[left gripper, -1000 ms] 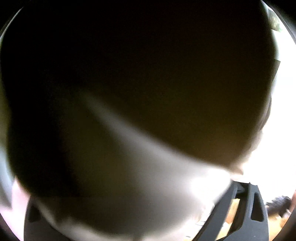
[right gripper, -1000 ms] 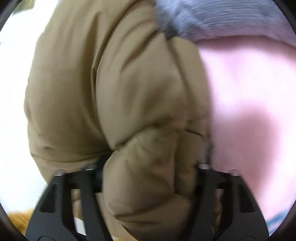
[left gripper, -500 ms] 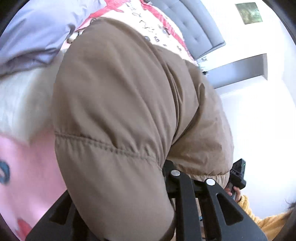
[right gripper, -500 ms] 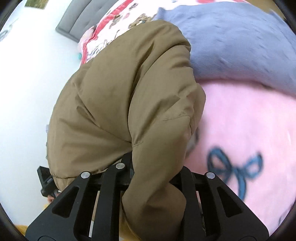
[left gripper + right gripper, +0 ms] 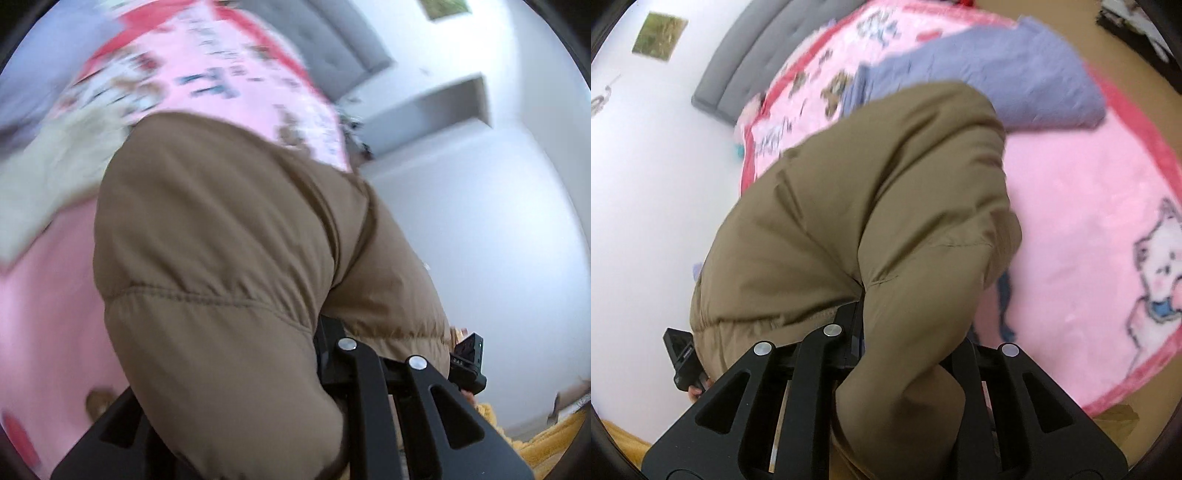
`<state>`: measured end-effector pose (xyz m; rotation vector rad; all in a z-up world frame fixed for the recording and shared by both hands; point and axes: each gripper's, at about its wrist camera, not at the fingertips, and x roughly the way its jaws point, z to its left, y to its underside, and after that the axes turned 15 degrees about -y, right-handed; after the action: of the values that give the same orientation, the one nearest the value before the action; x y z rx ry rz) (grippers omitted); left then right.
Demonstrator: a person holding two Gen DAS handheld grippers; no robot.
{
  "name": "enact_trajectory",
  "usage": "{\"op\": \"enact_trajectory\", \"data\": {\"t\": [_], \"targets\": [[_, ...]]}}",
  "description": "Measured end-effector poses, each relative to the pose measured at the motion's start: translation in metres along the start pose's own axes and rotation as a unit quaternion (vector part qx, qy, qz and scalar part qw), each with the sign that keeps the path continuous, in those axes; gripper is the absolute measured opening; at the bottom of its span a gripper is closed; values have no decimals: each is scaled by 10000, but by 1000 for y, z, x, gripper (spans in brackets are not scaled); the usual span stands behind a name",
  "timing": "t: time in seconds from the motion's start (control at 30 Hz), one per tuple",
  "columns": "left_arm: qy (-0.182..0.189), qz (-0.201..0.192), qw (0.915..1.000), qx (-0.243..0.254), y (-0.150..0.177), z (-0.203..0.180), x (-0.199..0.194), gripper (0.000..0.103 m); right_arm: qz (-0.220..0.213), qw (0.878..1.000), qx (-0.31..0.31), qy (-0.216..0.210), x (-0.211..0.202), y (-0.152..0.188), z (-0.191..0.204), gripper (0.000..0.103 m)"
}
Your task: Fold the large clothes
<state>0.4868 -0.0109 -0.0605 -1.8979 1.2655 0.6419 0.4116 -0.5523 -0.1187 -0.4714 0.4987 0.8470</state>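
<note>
From the left wrist, the left tongs (image 5: pixel 295 373) have just pinched shut on a fold of the brown puffer jacket (image 5: pixel 221 229), lifted over the pink blanket (image 5: pixel 44 314); a cream cloth (image 5: pixel 48 177) shows only here. From the right wrist, the right tongs (image 5: pixel 901 354) have likewise just clamped the jacket (image 5: pixel 886 206), and a lavender blanket (image 5: pixel 990 77) lies on the bed beyond.

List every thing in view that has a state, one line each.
brown puffer jacket: bunched, lifted off the bed, gripped at two places.
left gripper: shut on the jacket; jaws have just been closing.
right gripper: shut on the jacket; jaws have just been closing.
pink blanket: spread flat.
lavender garment: lying on the blanket, rumpled.
</note>
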Motion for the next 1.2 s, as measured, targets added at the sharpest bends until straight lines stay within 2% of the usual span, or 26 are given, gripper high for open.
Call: {"op": "enact_trajectory", "data": {"t": [0.03, 0.07, 0.13, 0.17, 0.27, 0.3, 0.4, 0.53, 0.63, 0.7, 0.77, 0.87, 0.9, 0.93, 1.0, 1.07, 1.13, 1.2], "targets": [[75, 12, 10000, 37, 7, -10, -3, 17, -125, 9999, -24, -10, -13, -3, 1, 15], [127, 9, 9998, 125, -5, -17, -5, 17, -255, 9997, -69, -6, -24, -8, 3, 15], [168, -125, 9986, 488, -23, -64, 13, 17, -441, 9989, -183, -19, -41, -16, 4, 15], [213, -184, 9979, 591, -27, -73, 17, 17, -541, 9983, -206, -55, -50, -24, 4, 15], [496, -466, 9953, 694, -39, -122, 21, 17, -726, 9966, -358, -177, -77, -54, -1, 15], [517, -588, 9941, 754, -66, -132, 44, 17, -794, 9956, -410, -274, -86, -69, -3, 15], [664, -892, 9888, 991, -95, -191, 56, 17, -961, 9932, -495, -440, -113, -109, -9, 15], [727, -1032, 9832, 1321, -128, -252, 84, 17, -1229, 9864, -1014, -398, -146, -188, -8, 15], [765, -1026, 9817, 1411, -166, -278, 142, 17, -1435, 9820, -1187, -304, -152, -242, -13, 15], [688, -973, 9822, 1449, -200, -277, 200, 17, -1557, 9784, -1340, -209, -149, -272, -19, 15], [625, -910, 9828, 1483, -216, -284, 240, 17, -1633, 9752, -1496, -24, -138, -301, -31, 15], [656, -828, 9827, 1518, -216, -271, 281, 18, -1643, 9737, -1578, 94, -113, -326, -59, 15], [707, -714, 9852, 1386, -218, -259, 303, 18, -1627, 9754, -1486, 69, -101, -331, -75, 15], [670, -651, 9868, 1326, -228, -253, 323, 18, -1608, 9769, -1403, 146, -91, -332, -89, 15], [544, -468, 9888, 1307, -220, -242, 348, 18, -1598, 9793, -1222, 237, -70, -333, -113, 15], [375, -268, 9915, 1218, -223, -218, 384, 19, -1713, 9798, -982, 318, -43, -319, -143, 15], [468, -337, 9930, 1034, -220, -193, 396, 21, -1844, 9787, -860, 286, -27, -306, -162, 15], [636, -404, 9923, 984, -219, -176, 402, 23, -1786, 9814, -676, 217, -16, -296, -184, 16]]}}
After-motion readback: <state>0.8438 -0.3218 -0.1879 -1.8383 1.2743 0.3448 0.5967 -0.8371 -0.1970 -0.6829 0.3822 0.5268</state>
